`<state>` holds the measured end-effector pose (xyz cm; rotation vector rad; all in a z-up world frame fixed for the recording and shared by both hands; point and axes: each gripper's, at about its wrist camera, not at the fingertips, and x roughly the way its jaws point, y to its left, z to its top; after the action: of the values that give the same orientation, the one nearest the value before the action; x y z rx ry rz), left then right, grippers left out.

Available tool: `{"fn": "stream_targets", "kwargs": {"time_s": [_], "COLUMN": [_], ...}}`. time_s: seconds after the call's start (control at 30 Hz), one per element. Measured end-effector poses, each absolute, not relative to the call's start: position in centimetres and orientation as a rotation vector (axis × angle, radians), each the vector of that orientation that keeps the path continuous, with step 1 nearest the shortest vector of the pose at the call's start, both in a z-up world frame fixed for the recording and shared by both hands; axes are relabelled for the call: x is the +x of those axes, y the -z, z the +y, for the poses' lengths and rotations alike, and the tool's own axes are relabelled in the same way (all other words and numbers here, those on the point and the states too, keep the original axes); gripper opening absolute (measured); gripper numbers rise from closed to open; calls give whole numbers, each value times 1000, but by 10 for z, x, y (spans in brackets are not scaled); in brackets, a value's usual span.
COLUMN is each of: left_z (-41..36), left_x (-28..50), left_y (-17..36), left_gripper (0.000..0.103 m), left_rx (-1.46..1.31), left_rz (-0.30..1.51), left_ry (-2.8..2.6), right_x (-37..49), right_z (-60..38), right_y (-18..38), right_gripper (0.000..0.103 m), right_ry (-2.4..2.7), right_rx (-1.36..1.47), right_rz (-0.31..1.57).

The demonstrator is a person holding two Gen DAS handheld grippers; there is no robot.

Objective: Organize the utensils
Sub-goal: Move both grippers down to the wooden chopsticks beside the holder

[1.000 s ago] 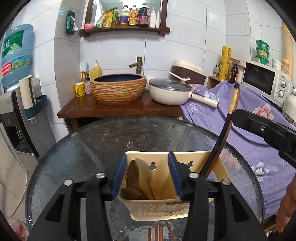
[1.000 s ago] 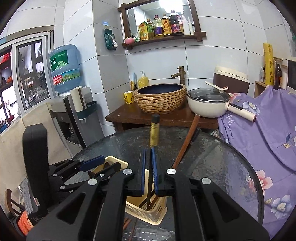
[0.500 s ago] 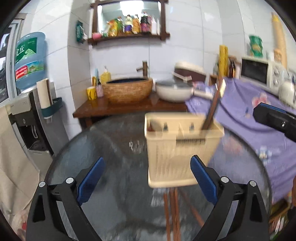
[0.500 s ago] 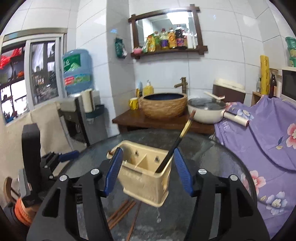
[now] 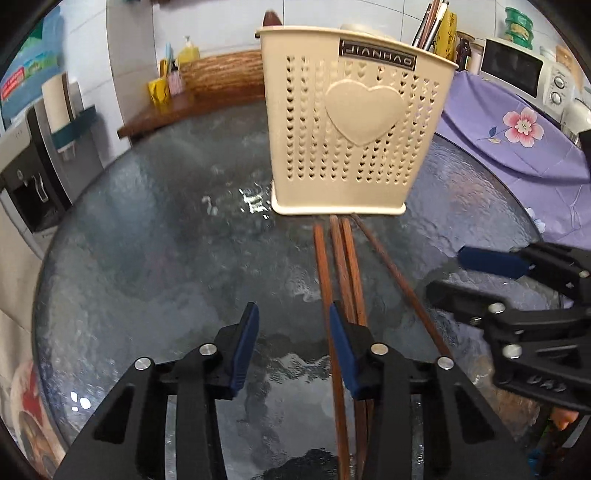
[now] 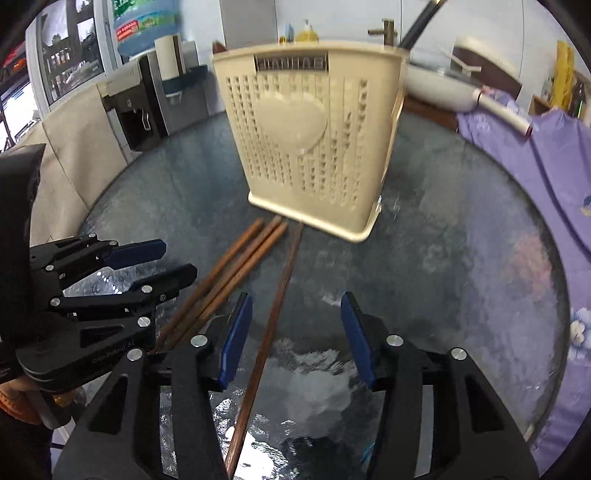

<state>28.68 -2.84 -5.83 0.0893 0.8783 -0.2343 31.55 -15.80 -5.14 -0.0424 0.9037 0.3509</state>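
Note:
A cream perforated utensil holder (image 5: 358,122) (image 6: 314,144) stands on the round glass table (image 5: 147,240) (image 6: 461,240), with utensil handles (image 5: 428,22) sticking out of it. Several brown chopsticks (image 5: 336,266) (image 6: 229,273) lie in front of it, and a single chopstick (image 5: 391,273) (image 6: 273,314) lies apart from them. My left gripper (image 5: 293,347) (image 6: 155,266) hangs low over the bundle with its jaws closing. The leftmost stick runs just inside its right pad, unpinched. My right gripper (image 6: 295,332) (image 5: 476,280) is closing too, with the single chopstick between its jaws near the left pad.
A purple flowered cloth (image 5: 517,125) covers the counter on the right, under a microwave (image 5: 517,70). Behind the table are a wooden stand with a woven basin (image 5: 221,74) and a white pan (image 6: 439,92). A water dispenser (image 5: 33,155) stands at the left.
Both grippers came away from the holder, opened and dropped toward the table. The right one let go of the dark-handled utensil, which now stands in the holder. Both now sit over the chopsticks.

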Motion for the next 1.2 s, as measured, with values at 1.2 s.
{"fn": "stream_targets", "kwargs": {"time_s": [1.2], "left_z": [-49], "left_x": [334], "left_y": [65], "left_gripper": [10], "left_rx": [214], "left_rz": [942], "left_ry": [291], "right_x": [370], "right_z": [-116], "right_y": [65], "right_gripper": [7], "right_ry": [-349], "right_rx": [-210], "right_rz": [1000]}}
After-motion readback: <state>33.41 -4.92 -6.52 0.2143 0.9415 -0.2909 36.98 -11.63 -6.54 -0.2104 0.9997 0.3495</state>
